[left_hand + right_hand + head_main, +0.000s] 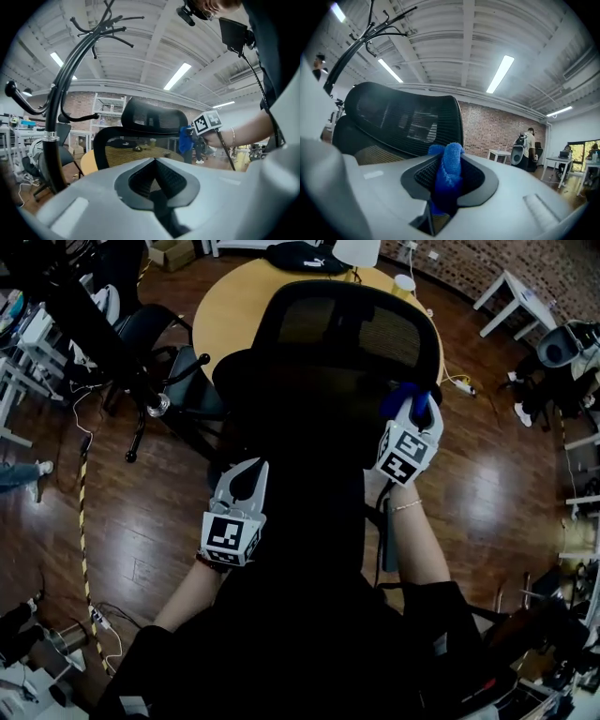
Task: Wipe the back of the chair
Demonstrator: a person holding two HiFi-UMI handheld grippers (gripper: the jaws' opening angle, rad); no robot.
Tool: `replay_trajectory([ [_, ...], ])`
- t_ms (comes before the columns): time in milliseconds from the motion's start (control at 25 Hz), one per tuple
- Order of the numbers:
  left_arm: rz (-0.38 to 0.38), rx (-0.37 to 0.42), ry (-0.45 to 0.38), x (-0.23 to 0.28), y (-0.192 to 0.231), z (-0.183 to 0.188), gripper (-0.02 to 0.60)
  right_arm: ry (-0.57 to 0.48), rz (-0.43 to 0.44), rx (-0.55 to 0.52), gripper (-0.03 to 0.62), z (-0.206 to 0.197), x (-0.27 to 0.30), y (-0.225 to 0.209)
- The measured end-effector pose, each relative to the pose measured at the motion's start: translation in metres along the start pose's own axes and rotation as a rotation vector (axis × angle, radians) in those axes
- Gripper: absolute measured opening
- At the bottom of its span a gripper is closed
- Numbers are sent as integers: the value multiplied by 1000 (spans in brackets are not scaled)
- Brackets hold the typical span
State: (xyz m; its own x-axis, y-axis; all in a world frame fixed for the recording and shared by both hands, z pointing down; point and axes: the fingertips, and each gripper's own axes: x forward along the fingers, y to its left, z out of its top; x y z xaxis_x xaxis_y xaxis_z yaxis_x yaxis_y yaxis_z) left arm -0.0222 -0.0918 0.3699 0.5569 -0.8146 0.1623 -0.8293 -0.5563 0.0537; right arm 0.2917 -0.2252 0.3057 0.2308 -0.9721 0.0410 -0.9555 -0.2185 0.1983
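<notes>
A black mesh office chair fills the middle of the head view, its headrest (347, 329) above the dark backrest (309, 465). My right gripper (419, 407) is at the right edge of the chair back, below the headrest, shut on a blue cloth (403, 397). In the right gripper view the blue cloth (447, 171) sticks up between the jaws, with the headrest (403, 122) just beyond it. My left gripper (246, 474) is over the lower left of the backrest, shut and holding nothing. The left gripper view shows the backrest (105, 143), the headrest (152, 119) and the cloth (186, 139).
A round wooden table (234, 306) stands just behind the chair. Another black chair (159, 343) is at the left beside a black coat rack (61, 117). White tables (516, 296) and gear line the right wall. A person (528, 145) stands far off.
</notes>
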Motion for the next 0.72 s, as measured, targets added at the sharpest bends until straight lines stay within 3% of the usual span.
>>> replay_trajectory([
  [120, 49, -37, -21, -12, 18, 6, 8, 33, -37, 79, 89, -9, 3, 5],
  [280, 74, -54, -26, -17, 25, 5, 8, 78, -8, 139, 89, -17, 11, 27],
  [440, 93, -55, -23, -24, 30, 5, 8, 55, 94, 96, 89, -3, 15, 76],
  [640, 123, -48, -27, -37, 42, 5, 8, 31, 125, 62, 87, 8, 20, 119],
  [720, 141, -54, -26, -42, 47, 3, 8, 20, 179, 35, 87, 12, 17, 142],
])
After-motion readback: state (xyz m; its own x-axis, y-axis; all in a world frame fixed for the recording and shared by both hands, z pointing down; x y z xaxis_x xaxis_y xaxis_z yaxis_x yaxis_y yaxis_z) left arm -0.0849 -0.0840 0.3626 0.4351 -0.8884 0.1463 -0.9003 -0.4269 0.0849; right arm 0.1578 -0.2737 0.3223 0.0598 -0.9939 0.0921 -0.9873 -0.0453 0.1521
